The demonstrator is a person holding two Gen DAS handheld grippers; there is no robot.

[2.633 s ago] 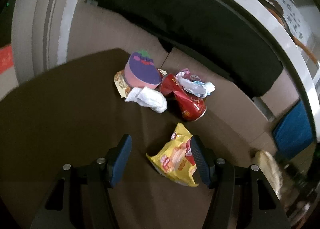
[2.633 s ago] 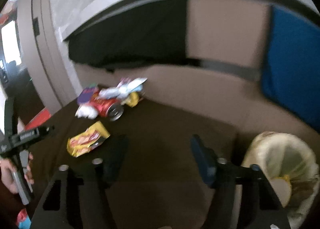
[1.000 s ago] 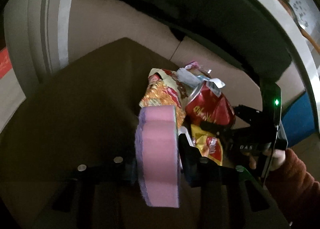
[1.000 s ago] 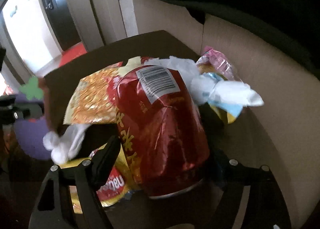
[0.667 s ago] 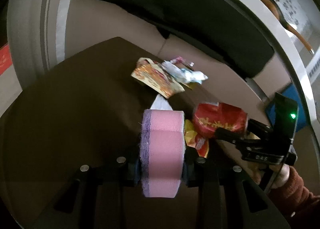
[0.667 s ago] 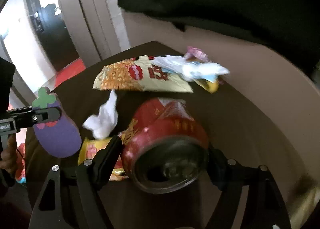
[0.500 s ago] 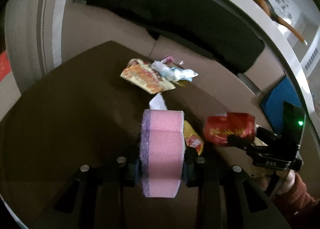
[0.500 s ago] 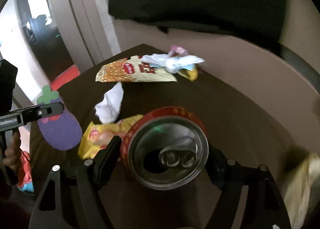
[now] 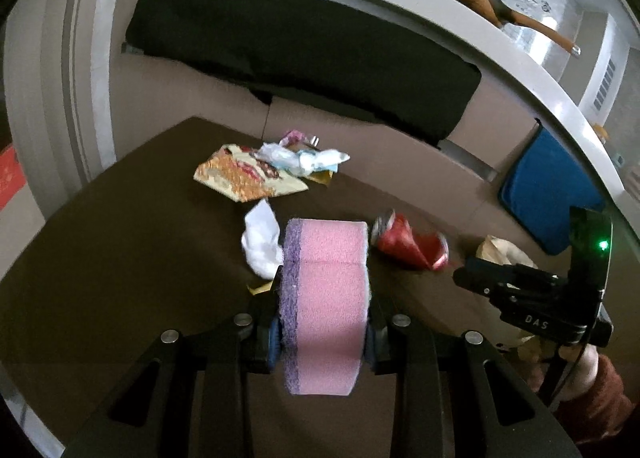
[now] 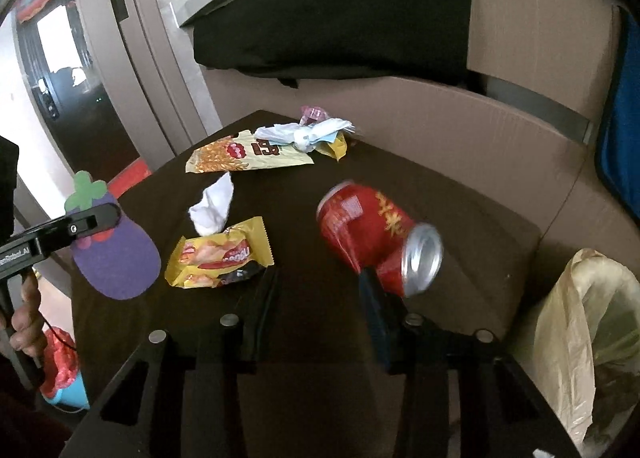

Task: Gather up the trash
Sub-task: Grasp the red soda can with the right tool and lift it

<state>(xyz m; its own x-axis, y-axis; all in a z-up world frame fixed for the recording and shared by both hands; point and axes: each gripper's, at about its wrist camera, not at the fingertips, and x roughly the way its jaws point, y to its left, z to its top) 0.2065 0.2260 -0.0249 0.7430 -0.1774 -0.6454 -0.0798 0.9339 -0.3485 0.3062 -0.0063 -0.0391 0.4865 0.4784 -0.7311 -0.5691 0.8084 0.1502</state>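
Setting: a dark brown table (image 10: 304, 398) strewn with litter, with a bin lined by a yellowish bag (image 10: 576, 342) just past its right edge.
Left gripper (image 9: 323, 328): pressed shut on a pink and purple eggplant-shaped sponge (image 9: 325, 306), held on edge above the table.
Right gripper (image 10: 318, 308): its jaws are closing, with nothing between them; the blurred red can (image 10: 378, 238) lies loose on its side, just beyond the right fingertip.
Can position: on the table near the right edge, short of the bin, its silver top facing the bin.
Other trash: a yellow snack packet (image 10: 222, 254), a crumpled white tissue (image 10: 212, 210), a long cereal wrapper (image 10: 244, 156) and a knot of pale plastic (image 10: 308, 132), further back.
Risk, can: being round and on its side, it may roll off the edge and miss the bin.
Risk, regrasp: jaws this narrow would shove the can instead of straddling it; they must widen first.
Risk, sponge: it may not be trash at all, so binning it could be an error.
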